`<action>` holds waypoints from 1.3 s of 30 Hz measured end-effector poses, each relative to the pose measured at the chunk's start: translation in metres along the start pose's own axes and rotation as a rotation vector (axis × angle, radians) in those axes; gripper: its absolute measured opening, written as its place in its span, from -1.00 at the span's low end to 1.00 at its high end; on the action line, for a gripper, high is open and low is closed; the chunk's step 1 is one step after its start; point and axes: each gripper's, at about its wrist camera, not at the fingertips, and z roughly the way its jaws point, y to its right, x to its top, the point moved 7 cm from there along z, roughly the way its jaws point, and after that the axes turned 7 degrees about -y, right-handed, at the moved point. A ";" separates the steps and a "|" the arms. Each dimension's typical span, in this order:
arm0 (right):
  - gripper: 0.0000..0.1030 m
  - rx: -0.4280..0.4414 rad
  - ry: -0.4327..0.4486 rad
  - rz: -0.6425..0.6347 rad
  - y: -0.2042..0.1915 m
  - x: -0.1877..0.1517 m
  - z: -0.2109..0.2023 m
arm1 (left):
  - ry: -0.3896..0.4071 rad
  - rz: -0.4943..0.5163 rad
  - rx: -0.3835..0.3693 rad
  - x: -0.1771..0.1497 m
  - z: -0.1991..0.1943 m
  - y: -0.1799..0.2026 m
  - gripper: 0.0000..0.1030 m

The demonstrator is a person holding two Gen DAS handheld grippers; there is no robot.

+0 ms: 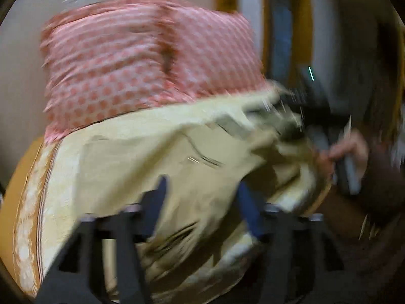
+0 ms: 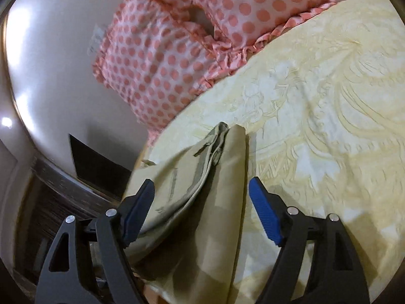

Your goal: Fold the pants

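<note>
Beige pants [image 2: 202, 197] lie bunched on a pale yellow patterned bedspread [image 2: 316, 101], near the bed's left edge. My right gripper [image 2: 201, 187] is open, its blue pads on either side of the pants, low over them. In the blurred left wrist view the pants [image 1: 177, 177] spread under my left gripper [image 1: 202, 190], whose jaws stand apart over the cloth. The other gripper [image 1: 303, 116] and a hand [image 1: 346, 149] show at the right of that view, at the pants' far end.
Two pink polka-dot pillows [image 2: 177, 50] lie at the head of the bed, also in the left wrist view [image 1: 141, 63]. A grey wall [image 2: 50, 63] and a dark wooden unit [image 2: 63, 197] stand left of the bed.
</note>
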 end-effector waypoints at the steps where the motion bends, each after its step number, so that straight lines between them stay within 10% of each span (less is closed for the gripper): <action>1: 0.52 -0.012 -0.011 -0.009 -0.001 0.002 0.005 | 0.024 -0.053 0.035 0.005 -0.006 -0.023 0.45; 3: 0.51 -0.059 -0.030 -0.045 -0.002 0.004 0.014 | 0.020 -0.141 0.151 0.016 -0.004 -0.067 0.43; 9: 0.37 -0.159 -0.085 -0.141 -0.005 0.008 0.036 | -0.080 -0.400 0.102 0.018 0.024 -0.162 0.42; 12: -0.09 -0.213 -0.092 -0.177 -0.002 0.012 0.042 | -0.192 -0.462 0.041 0.011 0.057 -0.183 0.41; 18: -0.15 -0.136 -0.118 -0.075 0.012 0.023 0.042 | -0.299 -0.525 -0.129 -0.001 0.088 -0.181 0.41; 23: -0.71 -0.032 -0.174 -0.128 0.003 0.024 0.046 | -0.345 -0.488 -0.117 0.005 0.097 -0.171 -0.71; 34: -0.74 -0.093 -0.017 -0.122 0.025 0.150 0.075 | -0.270 -0.409 0.048 0.102 0.182 -0.193 -0.70; 39: -0.22 -0.314 -0.071 -0.156 0.046 0.149 0.077 | -0.238 -0.346 0.189 0.103 0.163 -0.192 -0.24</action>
